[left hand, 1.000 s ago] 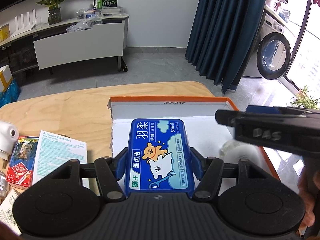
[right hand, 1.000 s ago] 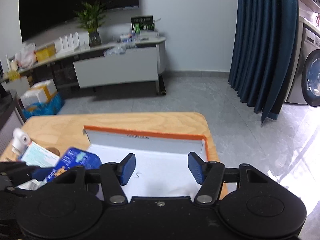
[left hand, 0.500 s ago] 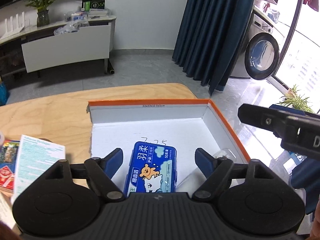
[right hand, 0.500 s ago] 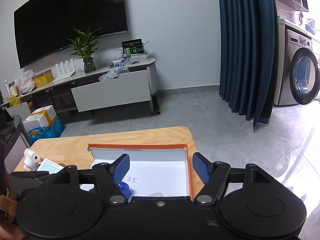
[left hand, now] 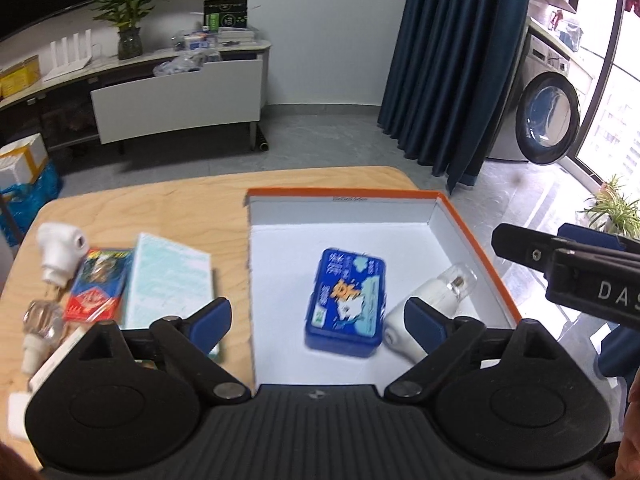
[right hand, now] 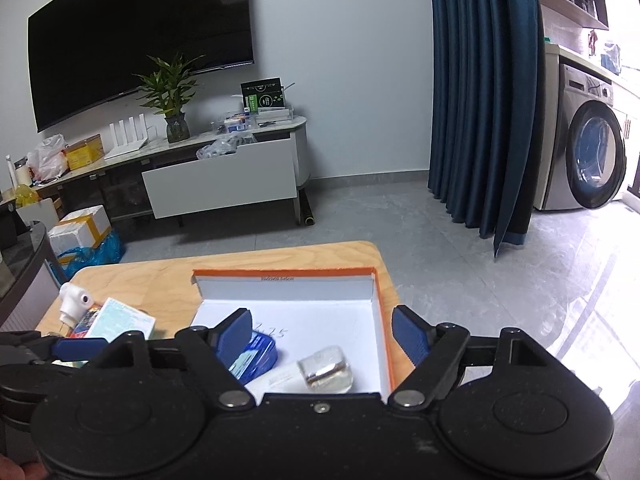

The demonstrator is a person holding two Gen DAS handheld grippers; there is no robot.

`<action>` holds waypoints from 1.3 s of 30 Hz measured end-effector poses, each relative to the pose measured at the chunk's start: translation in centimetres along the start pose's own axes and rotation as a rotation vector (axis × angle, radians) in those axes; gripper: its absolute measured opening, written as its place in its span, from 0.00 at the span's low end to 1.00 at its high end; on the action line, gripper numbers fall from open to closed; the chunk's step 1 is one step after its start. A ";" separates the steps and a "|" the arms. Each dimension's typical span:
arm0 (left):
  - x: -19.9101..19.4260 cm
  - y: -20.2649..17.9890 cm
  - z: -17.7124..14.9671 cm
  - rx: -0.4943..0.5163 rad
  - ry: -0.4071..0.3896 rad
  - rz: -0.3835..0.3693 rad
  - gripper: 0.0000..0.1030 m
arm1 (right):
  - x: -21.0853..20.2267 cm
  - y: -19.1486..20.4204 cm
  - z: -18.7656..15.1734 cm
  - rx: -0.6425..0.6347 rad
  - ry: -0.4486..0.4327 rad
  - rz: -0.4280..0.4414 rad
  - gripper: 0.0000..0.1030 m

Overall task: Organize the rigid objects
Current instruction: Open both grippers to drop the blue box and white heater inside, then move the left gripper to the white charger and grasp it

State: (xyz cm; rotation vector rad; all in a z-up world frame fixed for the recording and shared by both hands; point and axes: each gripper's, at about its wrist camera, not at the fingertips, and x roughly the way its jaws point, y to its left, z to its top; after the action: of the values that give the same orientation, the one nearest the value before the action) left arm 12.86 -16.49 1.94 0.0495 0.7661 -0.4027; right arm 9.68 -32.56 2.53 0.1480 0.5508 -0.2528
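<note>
A blue floss-pick box (left hand: 346, 300) lies flat inside the orange-rimmed white cardboard box (left hand: 472, 232), next to a white plug-in device with a clear cap (left hand: 436, 296). My left gripper (left hand: 318, 320) is open and empty, raised above the box's near side. My right gripper (right hand: 326, 330) is open and empty, above the same box (right hand: 382, 320); the blue box (right hand: 256, 356) and the clear-capped device (right hand: 326, 370) show between its fingers. The right gripper's body (left hand: 568, 268) shows at the right of the left wrist view.
On the wooden table (left hand: 160, 204) left of the box lie a white plug-in device (left hand: 60, 250), a red card pack (left hand: 98, 284), a pale bandage box (left hand: 168, 276) and a clear-capped bottle (left hand: 40, 320). The table's far edge drops to the floor.
My left gripper opened and let the blue box go into the cardboard box, then lifted back and left. My right gripper pulled up and back, staying open.
</note>
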 end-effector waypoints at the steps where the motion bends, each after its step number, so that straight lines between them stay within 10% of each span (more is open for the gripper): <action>1: -0.3 0.3 -0.2 -0.005 0.000 0.004 0.93 | -0.2 0.2 -0.2 -0.003 0.005 0.005 0.89; 39: -7.6 9.3 -5.1 -0.134 -0.029 0.167 0.93 | -1.9 10.1 -3.5 -0.124 0.082 0.180 0.93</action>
State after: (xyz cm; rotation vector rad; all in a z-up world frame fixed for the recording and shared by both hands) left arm 7.96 -4.38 2.49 -0.0181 0.7529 -0.1919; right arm 9.16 -21.75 1.31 0.0866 0.6292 -0.0374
